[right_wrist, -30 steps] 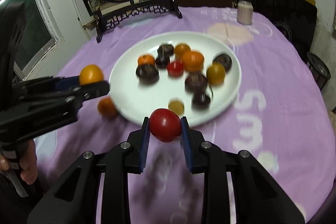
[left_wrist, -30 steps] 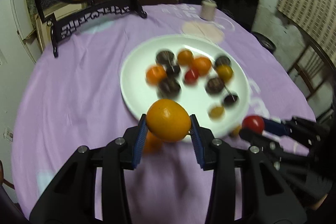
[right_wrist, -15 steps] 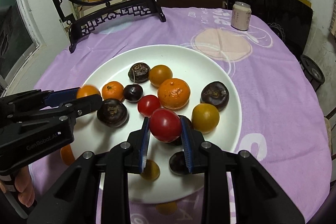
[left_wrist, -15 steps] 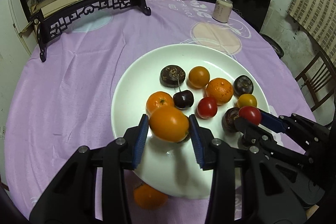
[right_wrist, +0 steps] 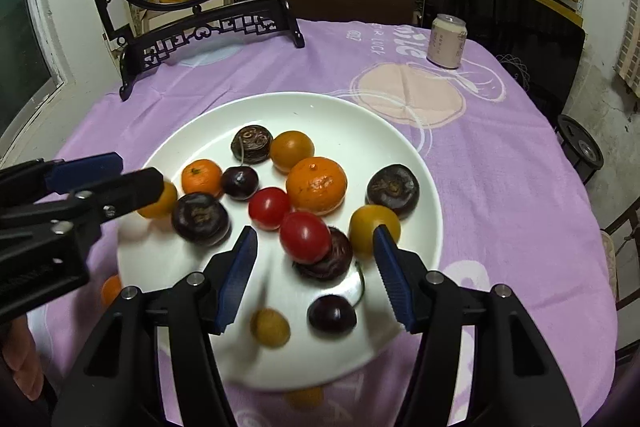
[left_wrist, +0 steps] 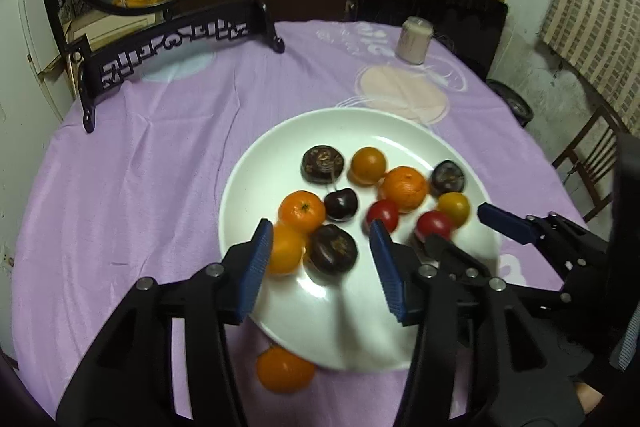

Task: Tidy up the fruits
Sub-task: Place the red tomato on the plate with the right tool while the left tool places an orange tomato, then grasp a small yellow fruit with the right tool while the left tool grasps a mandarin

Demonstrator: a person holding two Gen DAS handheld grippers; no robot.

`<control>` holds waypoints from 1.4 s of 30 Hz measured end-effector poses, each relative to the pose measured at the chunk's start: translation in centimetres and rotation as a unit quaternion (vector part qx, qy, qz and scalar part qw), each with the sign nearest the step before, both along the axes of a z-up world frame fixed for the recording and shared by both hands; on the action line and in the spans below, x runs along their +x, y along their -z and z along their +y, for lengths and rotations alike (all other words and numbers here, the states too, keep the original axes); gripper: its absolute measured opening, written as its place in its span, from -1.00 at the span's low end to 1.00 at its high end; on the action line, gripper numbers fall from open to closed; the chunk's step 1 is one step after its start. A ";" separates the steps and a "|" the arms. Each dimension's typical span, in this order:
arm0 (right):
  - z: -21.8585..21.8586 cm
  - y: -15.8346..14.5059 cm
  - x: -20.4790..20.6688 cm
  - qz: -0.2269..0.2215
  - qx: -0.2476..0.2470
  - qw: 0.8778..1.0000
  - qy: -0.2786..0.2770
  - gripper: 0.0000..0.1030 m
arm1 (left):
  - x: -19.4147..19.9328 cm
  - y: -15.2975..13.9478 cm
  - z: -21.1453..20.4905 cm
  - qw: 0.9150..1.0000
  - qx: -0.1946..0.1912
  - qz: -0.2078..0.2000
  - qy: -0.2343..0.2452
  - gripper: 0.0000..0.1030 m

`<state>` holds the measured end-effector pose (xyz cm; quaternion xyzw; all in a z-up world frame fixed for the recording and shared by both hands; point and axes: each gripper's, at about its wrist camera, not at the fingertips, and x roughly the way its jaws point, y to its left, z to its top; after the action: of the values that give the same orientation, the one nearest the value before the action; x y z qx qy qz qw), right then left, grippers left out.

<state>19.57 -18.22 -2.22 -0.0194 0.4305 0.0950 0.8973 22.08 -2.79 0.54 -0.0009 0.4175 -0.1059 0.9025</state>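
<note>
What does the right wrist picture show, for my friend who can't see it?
The right tool hangs open over a white plate of oranges, red tomatoes and dark fruits, a red tomato just beyond its tips. The open left tool reaches in from the left, on a purple tablecloth.

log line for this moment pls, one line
left gripper: open, orange just released on plate | right gripper: open, red tomato dropped onto dark fruit | one orange off plate

A round table (right_wrist: 500,163) under a lilac cloth carries a white plate (right_wrist: 360,131) near its middle. Beyond the plate stand a black carved screen stand (right_wrist: 208,31) and a pale can (right_wrist: 447,41). One orange (left_wrist: 285,369) lies on the cloth, touching the plate's near rim.
</note>
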 end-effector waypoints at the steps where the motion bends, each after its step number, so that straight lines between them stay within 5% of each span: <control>1: 0.0 -0.3 -0.5 0.000 0.001 1.000 -0.003 0.17 | -0.7 -0.5 0.0 1.000 -0.004 -0.004 0.003 0.00; 9: -0.8 -2.0 -6.2 -0.011 0.010 1.000 -0.016 0.17 | -7.3 -1.5 1.3 0.999 -0.012 -0.030 0.011 0.16; 18: -1.8 -1.0 -11.8 0.010 0.019 0.999 -0.025 0.17 | -12.4 0.9 3.1 1.000 -0.011 -0.006 0.015 0.18; 24: -2.6 0.1 -11.7 0.032 0.017 0.999 -0.005 0.17 | -12.9 1.9 3.8 1.000 -0.015 0.011 0.008 0.21; 28: -2.1 1.3 -10.9 0.042 -0.009 0.999 0.001 0.17 | -13.1 2.3 3.9 1.000 -0.006 0.008 -0.001 0.52; 40: 0.3 4.9 -7.8 0.065 -0.037 0.997 -0.016 0.17 | -12.7 3.7 4.8 0.999 -0.009 0.028 -0.012 0.52; 41: 0.3 4.9 -7.8 0.063 -0.036 0.997 -0.019 0.02 | -12.6 3.8 4.8 0.999 -0.008 0.029 -0.013 0.52; 42: 0.4 4.9 -7.9 0.060 -0.031 0.997 -0.025 -0.40 | -12.6 3.8 4.8 0.999 -0.008 0.029 -0.013 0.52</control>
<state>11.64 -17.84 -7.07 -0.0522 0.4858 0.1049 0.8662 9.47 2.06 -3.26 -0.0169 0.4425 -0.0975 0.8913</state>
